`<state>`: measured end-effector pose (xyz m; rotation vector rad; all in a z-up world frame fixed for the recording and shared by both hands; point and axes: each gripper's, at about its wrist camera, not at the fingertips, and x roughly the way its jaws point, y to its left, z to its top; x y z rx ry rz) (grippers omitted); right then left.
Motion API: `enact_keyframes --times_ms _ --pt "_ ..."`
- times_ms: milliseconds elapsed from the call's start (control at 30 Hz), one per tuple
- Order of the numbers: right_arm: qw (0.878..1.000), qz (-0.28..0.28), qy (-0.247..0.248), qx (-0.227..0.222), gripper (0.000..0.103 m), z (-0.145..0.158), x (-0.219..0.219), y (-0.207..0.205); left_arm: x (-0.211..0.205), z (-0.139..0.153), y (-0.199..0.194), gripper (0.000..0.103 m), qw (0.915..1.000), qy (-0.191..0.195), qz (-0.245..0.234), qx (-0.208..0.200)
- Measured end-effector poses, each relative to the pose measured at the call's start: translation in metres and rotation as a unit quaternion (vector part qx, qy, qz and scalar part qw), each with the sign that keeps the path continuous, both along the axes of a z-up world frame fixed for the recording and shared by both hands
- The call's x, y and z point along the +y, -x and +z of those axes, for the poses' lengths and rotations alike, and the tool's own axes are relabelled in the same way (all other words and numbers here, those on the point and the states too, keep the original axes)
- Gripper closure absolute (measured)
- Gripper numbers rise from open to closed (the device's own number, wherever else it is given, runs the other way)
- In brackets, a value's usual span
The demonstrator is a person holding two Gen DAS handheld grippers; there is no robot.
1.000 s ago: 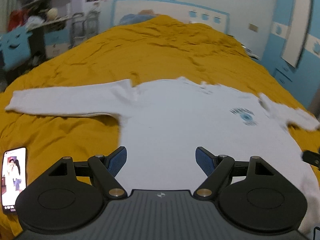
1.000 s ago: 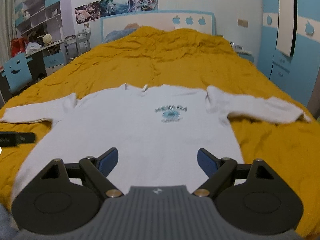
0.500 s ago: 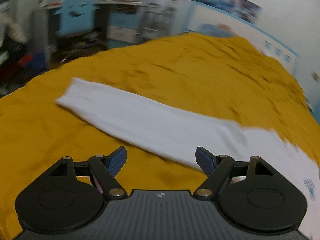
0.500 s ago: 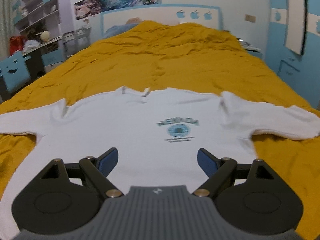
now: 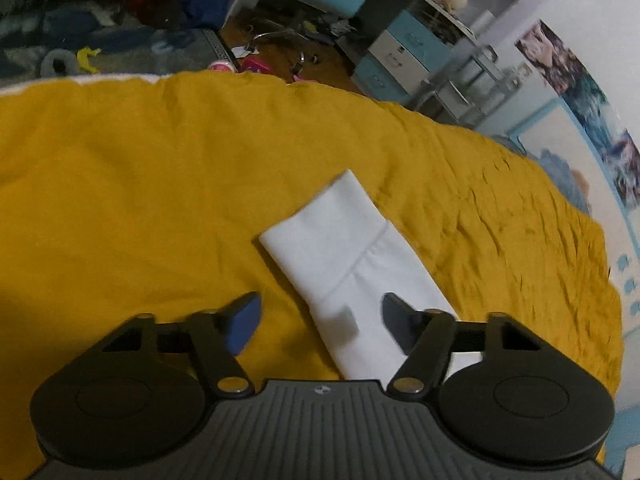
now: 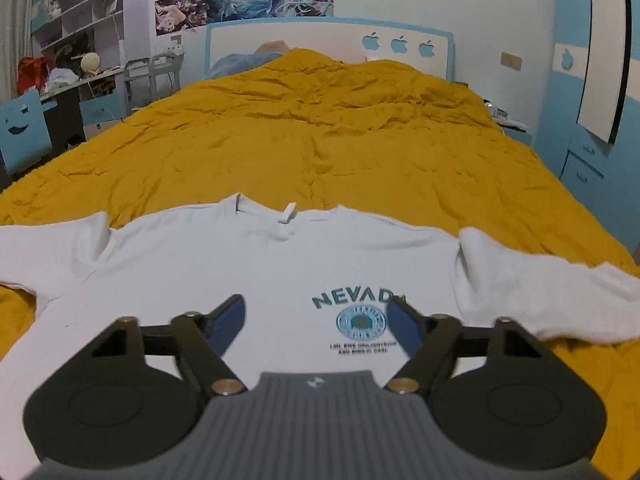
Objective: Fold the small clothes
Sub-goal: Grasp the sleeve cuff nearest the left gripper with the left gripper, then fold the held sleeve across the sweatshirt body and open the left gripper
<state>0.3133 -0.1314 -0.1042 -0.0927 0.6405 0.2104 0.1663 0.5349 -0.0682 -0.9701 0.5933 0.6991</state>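
White shirt (image 6: 248, 264) lies flat on the bed (image 6: 340, 148), collar away, sleeves (image 5: 352, 252) spread sideways; both grippers' jaws, just closing, stand open and hold nothing.

Soft matt white cloth shirt (image 6: 248, 264) on rumpled mustard cloth quilt (image 6: 340, 140); matt black plastic tongs (image 6: 316, 322).

Mustard bedspread (image 6: 320, 140), blue-white headboard (image 6: 328, 36), seemingly cluttered floor (image 5: 120, 32).

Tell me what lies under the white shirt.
The white shirt lies spread flat on the yellow bedspread, which shows all around it. Anything else beneath the fabric is covered and cannot be seen.
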Motion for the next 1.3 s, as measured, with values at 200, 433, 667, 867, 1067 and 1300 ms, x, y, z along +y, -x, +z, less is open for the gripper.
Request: enact_keyframes --times_ms 200,433,667,867,1067,1300 --pt "0.999 0.015 0.01 0.033 0.064 -0.012 0.017 -0.016 0.008 -0.001 0.0 0.093 0.9996 -0.016 -0.012 -0.019" --pt "0.998 0.046 0.013 0.047 0.066 -0.019 0.033 -0.015 -0.075 0.084 -0.008 0.094 0.9809 -0.158 -0.102 -0.052" --pt "0.997 0.065 -0.012 0.046 0.067 -0.013 0.037 0.0 -0.236 0.156 -0.037 0.094 0.9274 -0.277 -0.246 -0.055" --pt "0.997 0.056 -0.029 0.047 0.067 -0.009 0.026 0.018 -0.374 0.139 -0.055 0.094 0.8683 -0.3 -0.391 -0.055" --pt "0.997 0.034 -0.038 0.06 0.067 -0.015 0.006 0.031 -0.486 0.062 -0.065 0.094 0.8025 -0.307 -0.512 0.008" --pt "0.995 0.021 -0.035 0.091 0.067 -0.037 -0.003 0.043 -0.495 0.005 -0.066 0.085 0.8012 -0.231 -0.549 0.056"
